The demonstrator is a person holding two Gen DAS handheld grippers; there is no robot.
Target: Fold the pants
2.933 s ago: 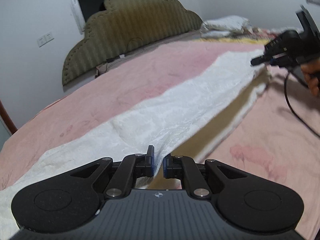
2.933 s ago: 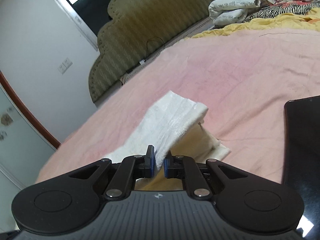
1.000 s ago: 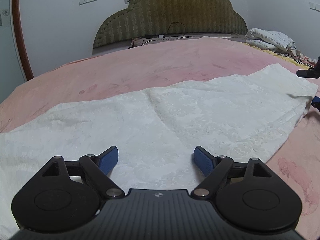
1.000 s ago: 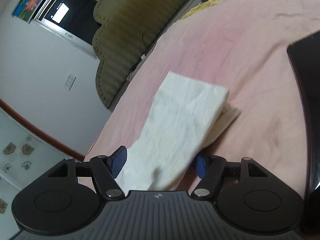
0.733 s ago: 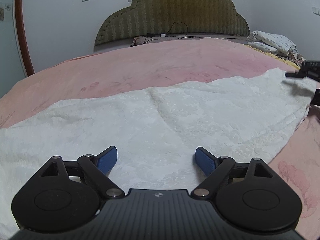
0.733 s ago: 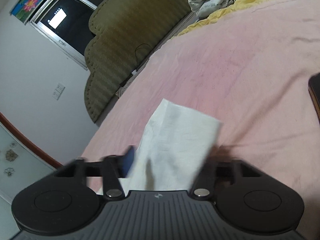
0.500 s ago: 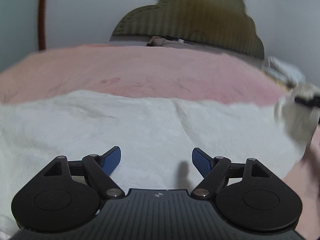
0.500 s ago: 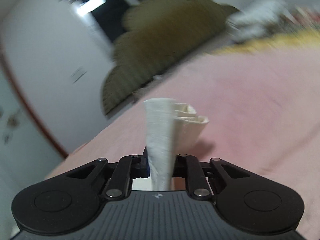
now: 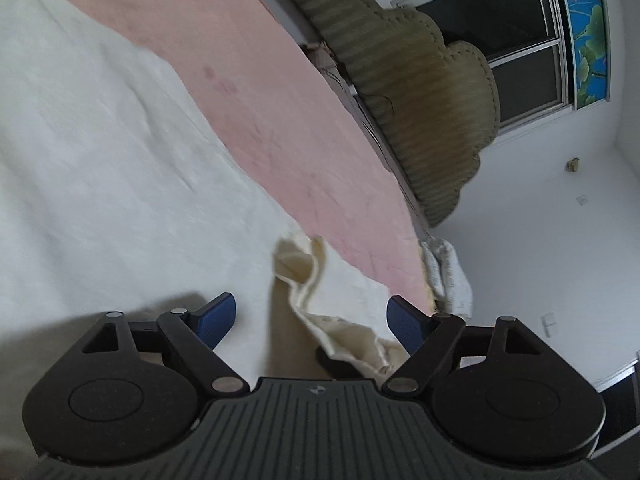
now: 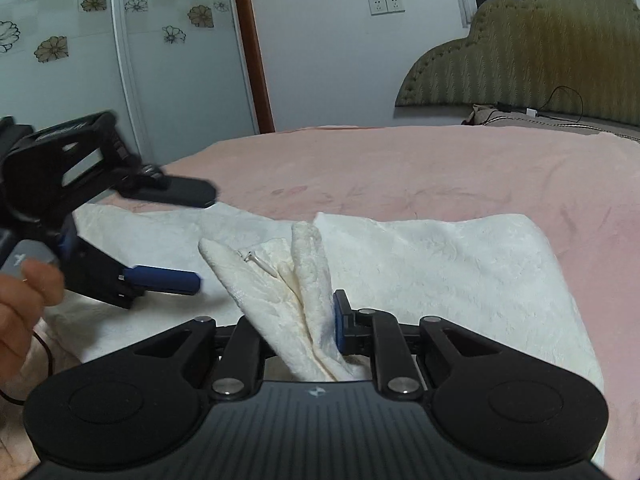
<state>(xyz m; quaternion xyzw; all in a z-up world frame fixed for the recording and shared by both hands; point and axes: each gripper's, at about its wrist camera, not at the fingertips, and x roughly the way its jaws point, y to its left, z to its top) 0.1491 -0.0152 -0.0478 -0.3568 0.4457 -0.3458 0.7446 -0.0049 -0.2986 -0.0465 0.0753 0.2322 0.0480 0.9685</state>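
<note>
The white pants [image 10: 440, 264] are lying spread on the pink bed cover [image 10: 400, 160]. The right gripper [image 10: 320, 332] is pinching a bunched, lifted edge of them at lower centre of its view. The left gripper [image 10: 192, 240], at that frame's left, is standing with fingers [image 10: 160, 278] wide apart, its jaws having just been opening, gripping nothing.
</note>
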